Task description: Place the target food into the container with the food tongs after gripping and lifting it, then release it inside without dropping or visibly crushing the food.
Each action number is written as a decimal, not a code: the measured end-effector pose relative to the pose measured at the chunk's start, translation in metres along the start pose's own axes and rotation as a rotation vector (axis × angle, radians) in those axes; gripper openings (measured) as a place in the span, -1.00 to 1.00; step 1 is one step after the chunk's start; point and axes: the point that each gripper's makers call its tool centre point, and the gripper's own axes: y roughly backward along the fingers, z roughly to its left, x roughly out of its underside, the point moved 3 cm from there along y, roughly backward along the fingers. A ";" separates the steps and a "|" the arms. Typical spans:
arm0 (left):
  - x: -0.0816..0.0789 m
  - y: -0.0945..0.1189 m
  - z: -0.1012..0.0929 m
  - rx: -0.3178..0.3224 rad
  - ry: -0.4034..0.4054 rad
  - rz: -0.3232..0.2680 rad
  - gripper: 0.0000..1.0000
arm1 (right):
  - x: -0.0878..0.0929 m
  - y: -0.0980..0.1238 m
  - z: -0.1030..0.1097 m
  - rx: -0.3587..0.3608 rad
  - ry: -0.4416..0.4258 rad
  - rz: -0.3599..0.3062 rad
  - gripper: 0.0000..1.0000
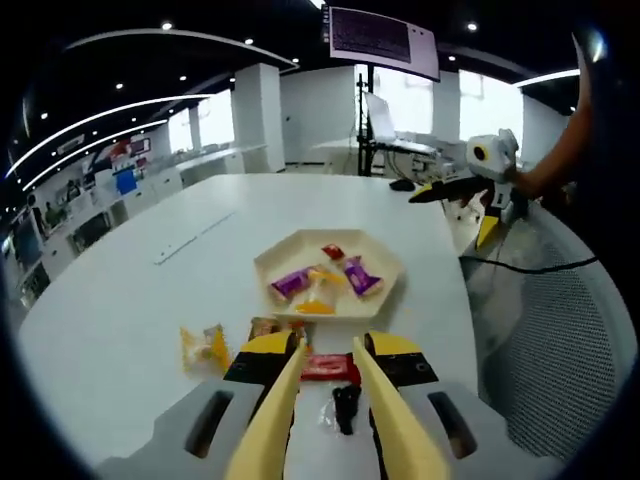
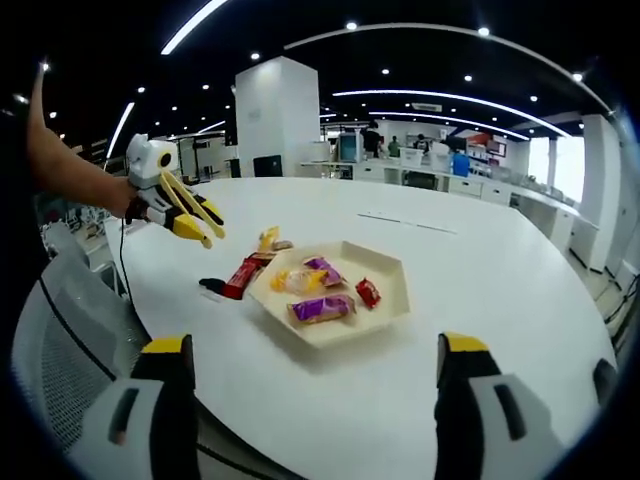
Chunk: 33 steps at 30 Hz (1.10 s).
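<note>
On the round white worktop [image 2: 480, 270], a cream hexagonal tray [image 2: 385, 305] holds several wrapped snacks: two purple packets [image 2: 322, 308], a yellow one [image 2: 285, 280], a small red one [image 2: 367, 292]. Just left of the tray lie a red wrapped bar [image 2: 240, 277], a black piece [image 2: 210, 286] and a yellow packet [image 2: 267, 238]. Left gripper [image 1: 327, 352]: its long yellow tong fingers [image 1: 275, 410] sit narrowly apart above the red bar [image 1: 329, 367], touching or not I cannot tell. Right gripper [image 2: 312, 360]: fingers [image 2: 168, 350] spread wide, nothing between them, near side of the tray. A mesh chair [image 2: 70, 330] stands at the worktop's left edge.
</note>
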 end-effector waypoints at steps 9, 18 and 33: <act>0.025 -0.005 -0.010 -0.034 0.008 0.013 -0.54 | 0.001 -0.001 0.001 -0.006 -0.001 0.009 0.99; 0.051 -0.012 -0.015 -0.026 0.058 0.082 -0.56 | 0.003 -0.001 0.002 -0.012 -0.016 0.016 0.99; 0.066 -0.024 -0.012 -0.023 0.112 0.119 -0.54 | 0.005 -0.001 0.002 -0.012 -0.020 0.035 0.99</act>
